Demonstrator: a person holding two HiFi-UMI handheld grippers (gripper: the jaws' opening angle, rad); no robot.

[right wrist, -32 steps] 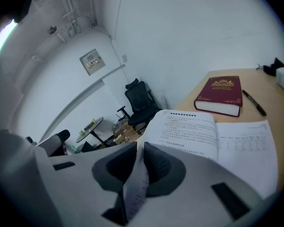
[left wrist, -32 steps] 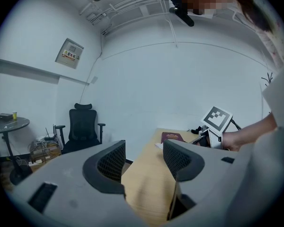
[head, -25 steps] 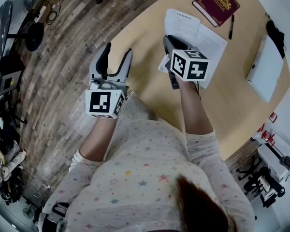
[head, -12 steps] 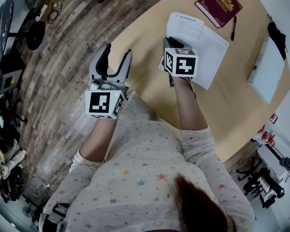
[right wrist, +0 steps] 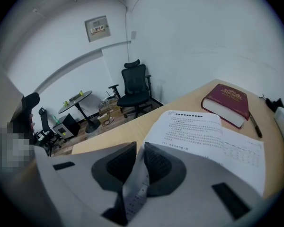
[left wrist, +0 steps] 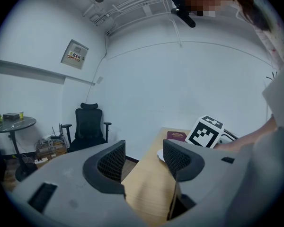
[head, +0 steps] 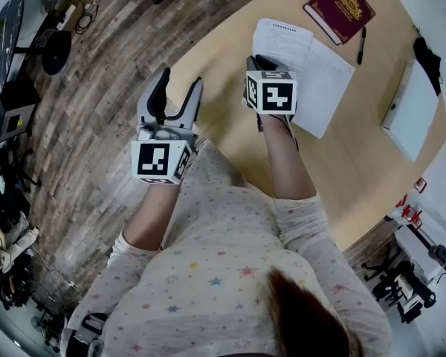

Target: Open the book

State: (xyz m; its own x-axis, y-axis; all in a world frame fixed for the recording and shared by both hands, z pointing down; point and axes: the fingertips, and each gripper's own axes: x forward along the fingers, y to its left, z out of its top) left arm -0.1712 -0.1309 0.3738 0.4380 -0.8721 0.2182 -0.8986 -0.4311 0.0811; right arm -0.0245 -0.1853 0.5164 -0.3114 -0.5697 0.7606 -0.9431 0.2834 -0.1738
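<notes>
Your left gripper (head: 180, 80) is released and empty, held at the edge of the table (head: 357, 162). Your right gripper (right wrist: 139, 160) is clenched on an edge of the paper (right wrist: 203, 136). The book (head: 344, 7) lies closed at the table's far side, beside a pen (head: 360, 44).

Left hand-held gripper (head: 181, 79) agape, right (right wrist: 140, 150) pinching paper (right wrist: 132, 193)

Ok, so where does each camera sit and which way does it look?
Head view: on the person's head, looking steeply down at the table, the red book, the person's arms, the left tongs and the right tongs.
Left gripper view: on the left tongs, looking along their open jaws across the table; the right tongs' marker cube shows.
Right gripper view: on the right tongs, shut on a paper sheet, facing the book.
Shared: all three show the book and the table.
</notes>
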